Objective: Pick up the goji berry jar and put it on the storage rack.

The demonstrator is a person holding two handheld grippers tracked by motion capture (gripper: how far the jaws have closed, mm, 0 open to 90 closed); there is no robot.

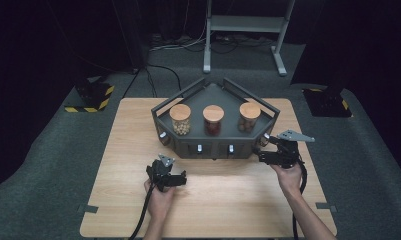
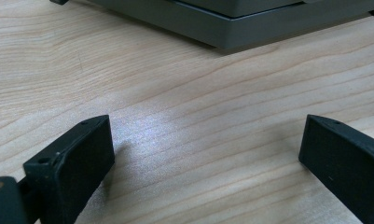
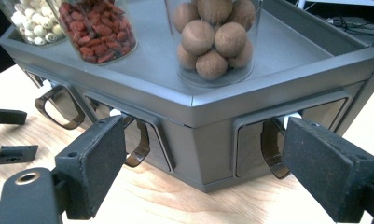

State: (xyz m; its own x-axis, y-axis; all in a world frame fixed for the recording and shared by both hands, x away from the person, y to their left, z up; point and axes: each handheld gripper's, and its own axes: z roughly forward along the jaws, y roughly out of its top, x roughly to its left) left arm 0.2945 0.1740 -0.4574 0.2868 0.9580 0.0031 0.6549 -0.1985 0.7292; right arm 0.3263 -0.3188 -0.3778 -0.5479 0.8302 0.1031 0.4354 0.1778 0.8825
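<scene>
A grey angled stand (image 1: 215, 149) sits at the back middle of the wooden table (image 1: 223, 200), with small drawers along its front faces. On its top stand three jars with wooden lids: white beads (image 1: 180, 120), red berries (image 1: 213, 120) and brown balls (image 1: 249, 118). My right gripper (image 1: 263, 148) is at the stand's right front corner. In the right gripper view its jaws (image 3: 203, 168) stand open on either side of that corner, just short of a drawer's dark loop handle (image 3: 273, 151). My left gripper (image 1: 175, 179) rests low over bare wood, open (image 2: 208, 154) and empty.
In the right gripper view, more loop handles (image 3: 139, 144) line the stand's front faces, and the left gripper (image 3: 12, 135) shows at the far left. A metal floor stand (image 1: 245, 30) and cables lie on the carpet beyond the table.
</scene>
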